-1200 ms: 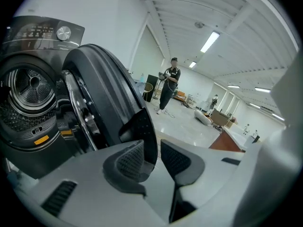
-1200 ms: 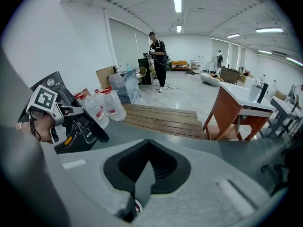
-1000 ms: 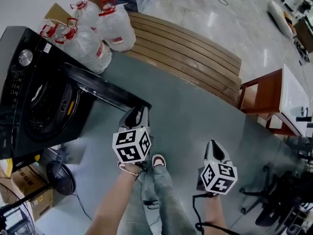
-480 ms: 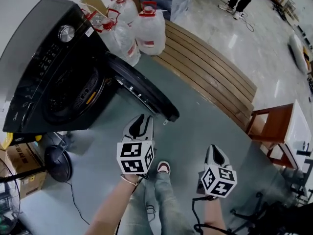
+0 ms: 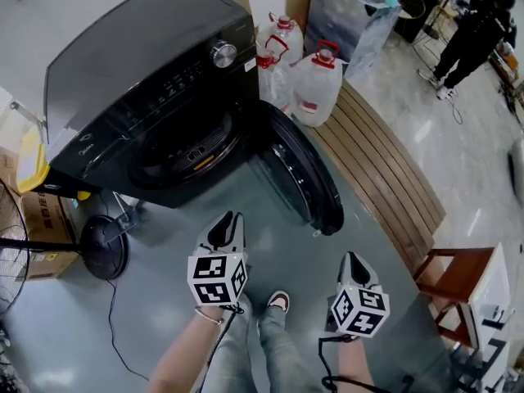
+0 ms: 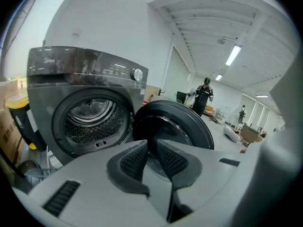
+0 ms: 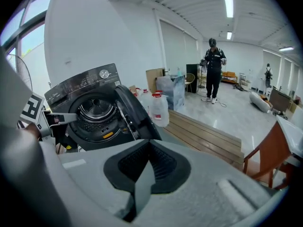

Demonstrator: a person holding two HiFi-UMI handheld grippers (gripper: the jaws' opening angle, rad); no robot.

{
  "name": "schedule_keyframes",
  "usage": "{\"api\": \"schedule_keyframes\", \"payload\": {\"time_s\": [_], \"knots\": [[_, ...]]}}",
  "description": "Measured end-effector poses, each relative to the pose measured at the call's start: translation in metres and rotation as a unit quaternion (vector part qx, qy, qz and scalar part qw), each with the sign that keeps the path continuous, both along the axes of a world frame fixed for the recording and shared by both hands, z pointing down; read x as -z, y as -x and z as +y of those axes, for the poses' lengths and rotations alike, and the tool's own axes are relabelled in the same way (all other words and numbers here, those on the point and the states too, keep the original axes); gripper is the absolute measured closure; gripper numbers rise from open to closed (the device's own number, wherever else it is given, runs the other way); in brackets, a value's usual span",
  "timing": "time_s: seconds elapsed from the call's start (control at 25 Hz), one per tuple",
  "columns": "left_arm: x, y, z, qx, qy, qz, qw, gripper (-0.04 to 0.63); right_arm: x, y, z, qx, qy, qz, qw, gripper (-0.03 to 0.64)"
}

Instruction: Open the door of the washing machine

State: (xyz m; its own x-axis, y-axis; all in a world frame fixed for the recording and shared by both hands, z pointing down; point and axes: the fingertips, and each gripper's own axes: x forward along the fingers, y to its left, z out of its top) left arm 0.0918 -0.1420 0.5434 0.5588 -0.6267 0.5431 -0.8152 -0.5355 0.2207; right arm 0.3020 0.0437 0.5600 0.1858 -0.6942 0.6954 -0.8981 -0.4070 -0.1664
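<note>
Head view: the washing machine (image 5: 147, 80) has its door (image 5: 304, 170) swung wide, out to the right of the machine's drum opening. Both my claws hang in front of the machine, well apart from it.

Left gripper view: my left claw (image 6: 152, 149) has just been closing. Its pads are a little apart, with nothing between them.

Right gripper view: my right claw (image 7: 149, 148) is clenched on nothing.

I judge the opening done. Next I only need to keep clear of the machine.
</note>
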Motion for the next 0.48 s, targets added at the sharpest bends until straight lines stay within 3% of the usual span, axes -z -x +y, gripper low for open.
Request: {"api": "schedule_keyframes", "payload": {"time_s": [0.24,0.48], "knots": [[0.043,0.077,-0.002,0.055,-0.006,-0.01,0.9984,0.548,0.04,0.035,-0.031,0.042,-0.018,0.004,0.999,0.612],[0.093,0.133,0.004,0.111,0.003,0.013,0.9938,0.565,0.089,0.079,-0.059,0.1,-0.03,0.019,0.994,0.612]]}}
